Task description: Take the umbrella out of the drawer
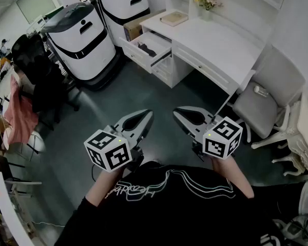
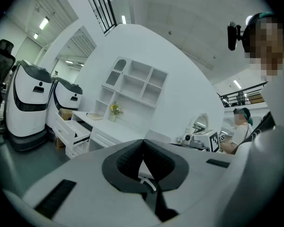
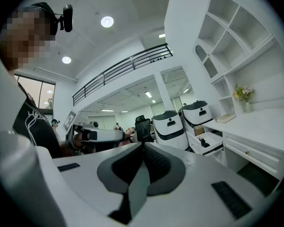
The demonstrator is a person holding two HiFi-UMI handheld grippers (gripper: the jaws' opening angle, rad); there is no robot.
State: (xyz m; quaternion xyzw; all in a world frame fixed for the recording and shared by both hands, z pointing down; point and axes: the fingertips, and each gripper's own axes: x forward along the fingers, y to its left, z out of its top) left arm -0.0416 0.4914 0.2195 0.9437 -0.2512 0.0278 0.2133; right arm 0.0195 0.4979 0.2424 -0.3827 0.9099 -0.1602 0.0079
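The left gripper point(image 2: 143, 144) has its two dark pads closed tip to tip with nothing between them. The right gripper point(image 3: 142, 146) is the same, its jaws pressed together and empty. Both are held out in front of the person's chest, side by side and a little apart, pointing nearly level toward the white desk point(image 1: 215, 37) across the open grey floor, their marker cubes facing up to the head camera.

The task has barely begun. The drawer point(image 1: 159, 41) at the desk's left end already stands pulled out, and a dark, slim object that looks to be the folded umbrella point(image 1: 148, 49) lies inside it. Neither gripper is near it; both are well apart from the desk. What is left is the approach, opening a gripper, grasping the umbrella and lifting it clear of the drawer.
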